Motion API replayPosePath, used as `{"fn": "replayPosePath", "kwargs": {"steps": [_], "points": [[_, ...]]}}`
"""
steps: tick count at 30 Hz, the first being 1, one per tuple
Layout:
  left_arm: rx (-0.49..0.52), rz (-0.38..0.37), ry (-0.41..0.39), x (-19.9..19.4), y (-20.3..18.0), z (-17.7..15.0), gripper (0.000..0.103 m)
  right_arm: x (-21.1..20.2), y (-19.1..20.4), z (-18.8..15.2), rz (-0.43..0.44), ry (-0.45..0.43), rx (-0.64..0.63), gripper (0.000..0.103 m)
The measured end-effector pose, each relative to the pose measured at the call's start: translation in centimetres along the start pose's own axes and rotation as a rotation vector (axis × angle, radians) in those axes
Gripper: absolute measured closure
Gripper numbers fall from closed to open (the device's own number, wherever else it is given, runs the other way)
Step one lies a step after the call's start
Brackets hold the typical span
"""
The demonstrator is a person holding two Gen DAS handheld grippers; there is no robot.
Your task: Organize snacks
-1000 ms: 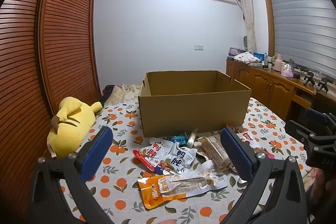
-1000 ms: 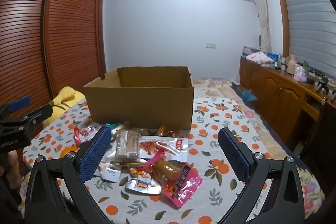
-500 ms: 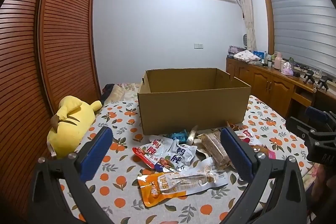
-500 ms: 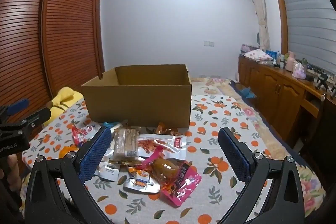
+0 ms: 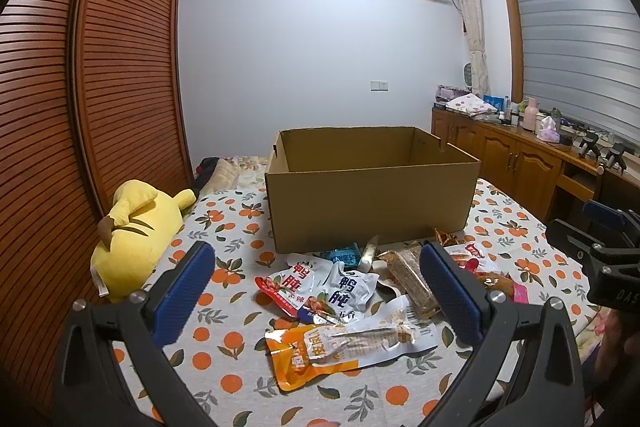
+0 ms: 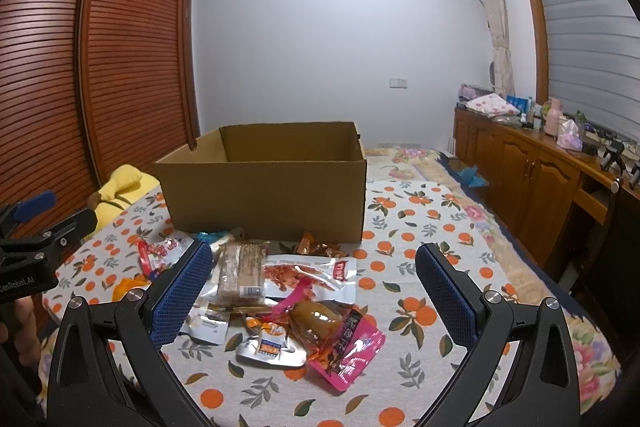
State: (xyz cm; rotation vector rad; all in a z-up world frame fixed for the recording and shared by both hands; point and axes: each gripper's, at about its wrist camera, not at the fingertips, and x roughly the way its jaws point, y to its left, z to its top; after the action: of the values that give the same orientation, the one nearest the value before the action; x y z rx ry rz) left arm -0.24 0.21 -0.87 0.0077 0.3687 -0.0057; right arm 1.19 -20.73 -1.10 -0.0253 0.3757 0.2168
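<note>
An open cardboard box (image 5: 372,203) (image 6: 264,199) stands on a bed with an orange-print sheet (image 5: 224,343). Several snack packets lie in front of it: an orange-and-clear packet (image 5: 344,343), two white packets with blue print (image 5: 332,285), a brown bar in clear wrap (image 5: 408,273) (image 6: 242,269), a pink packet with a brown piece (image 6: 336,335) and a clear packet of red snacks (image 6: 308,275). My left gripper (image 5: 316,287) hangs open above the pile, holding nothing. My right gripper (image 6: 314,281) is open too, over the right side of the pile.
A yellow plush toy (image 5: 136,235) lies at the bed's left edge by the slatted wardrobe doors (image 5: 120,87). Wooden cabinets (image 6: 532,179) with clutter on top line the right wall. Bare sheet (image 6: 420,215) shows to the right of the box.
Both views have tilted slightly, so the box and packets sit a little lower and nearer. Both grippers stay open; no packet has moved.
</note>
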Motion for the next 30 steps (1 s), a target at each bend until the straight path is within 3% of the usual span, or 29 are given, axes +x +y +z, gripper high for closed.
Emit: {"fn": "replayPosePath", "kwargs": {"steps": [30], "points": [[0.002, 0.000, -0.001, -0.11, 0.15, 0.08, 0.000, -0.18, 0.08, -0.12, 0.000, 0.002, -0.002, 0.000]]}}
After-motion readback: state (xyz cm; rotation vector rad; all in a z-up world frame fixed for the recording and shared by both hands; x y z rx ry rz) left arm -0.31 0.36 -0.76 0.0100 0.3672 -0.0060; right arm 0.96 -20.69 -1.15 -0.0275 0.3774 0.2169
